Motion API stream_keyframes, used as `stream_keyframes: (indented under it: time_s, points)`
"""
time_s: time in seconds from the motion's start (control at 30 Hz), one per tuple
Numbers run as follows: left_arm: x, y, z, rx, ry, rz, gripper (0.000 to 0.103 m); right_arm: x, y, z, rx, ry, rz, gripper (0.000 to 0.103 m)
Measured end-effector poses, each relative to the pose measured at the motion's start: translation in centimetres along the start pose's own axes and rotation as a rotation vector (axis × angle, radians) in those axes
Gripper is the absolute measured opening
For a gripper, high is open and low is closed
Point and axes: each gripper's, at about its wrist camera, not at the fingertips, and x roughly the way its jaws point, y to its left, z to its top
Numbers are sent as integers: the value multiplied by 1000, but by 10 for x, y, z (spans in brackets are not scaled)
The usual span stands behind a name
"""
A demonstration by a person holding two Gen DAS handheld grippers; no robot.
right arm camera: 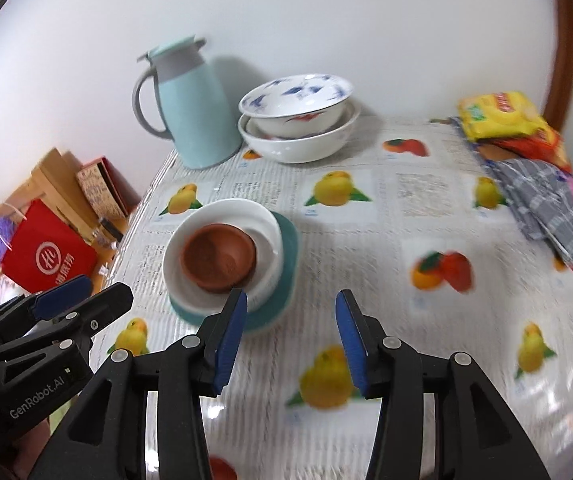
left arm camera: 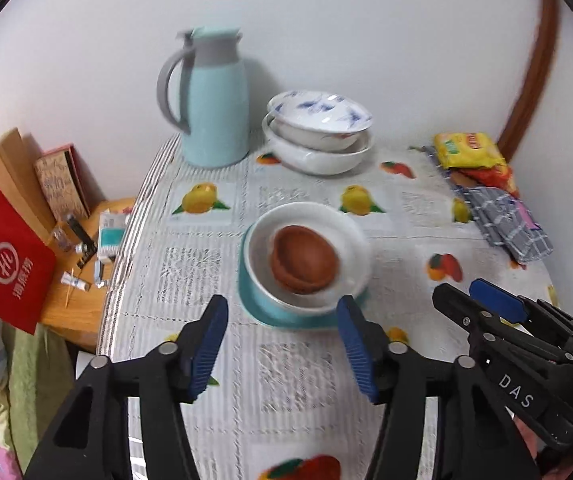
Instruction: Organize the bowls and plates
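A brown clay bowl (left arm camera: 304,264) sits inside a white bowl (left arm camera: 306,252), and the white bowl stands on a teal plate (left arm camera: 286,316), all stacked in the middle of the fruit-print tablecloth (left arm camera: 294,376). Behind that stack, against the wall, a blue-patterned bowl (left arm camera: 320,114) is nested, tilted, in a plain white bowl (left arm camera: 322,156). Just to the left of this pair stands a pale blue jug (left arm camera: 214,108) with a grey handle. To the right of the stack lie a yellow packet (left arm camera: 468,150) and a folded checked cloth (left arm camera: 506,220).

The left wrist view shows a side table left of the tablecloth, with a red bag (left arm camera: 8,260) and small bottles; the right wrist view shows only the red bag's corner of it, but more of the tablecloth to the right of the stack.

The left gripper (left arm camera: 282,344) hangs on the near side of the stack, its blue pads spread apart with nothing between them. The right gripper (right arm camera: 290,336) is likewise spread and empty, to the stack's near right, one finger overlapping the teal plate's rim in its own view. Neither touches the stack.
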Motion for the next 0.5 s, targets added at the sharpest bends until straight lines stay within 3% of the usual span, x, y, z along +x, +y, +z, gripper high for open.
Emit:
stream_keyframes:
  time_s: [0.23, 0.3, 0.4, 0.5]
  points:
    - [-53, -33, -32, 31, -100, -51, 66, -60, -31, -38, 37, -52, -104, 49]
    - [-66, -41, -41, 38, -119, -62, 66, -80, -40, -52, 49, -83, -126, 65]
    - [-81, -49, -54, 35, -137, -64, 67, -101, -46, -69, 52, -112, -148, 76]
    - [-94, -56, -66, 31, -155, -76, 72, -115, -52, -82, 48, -110, -174, 80]
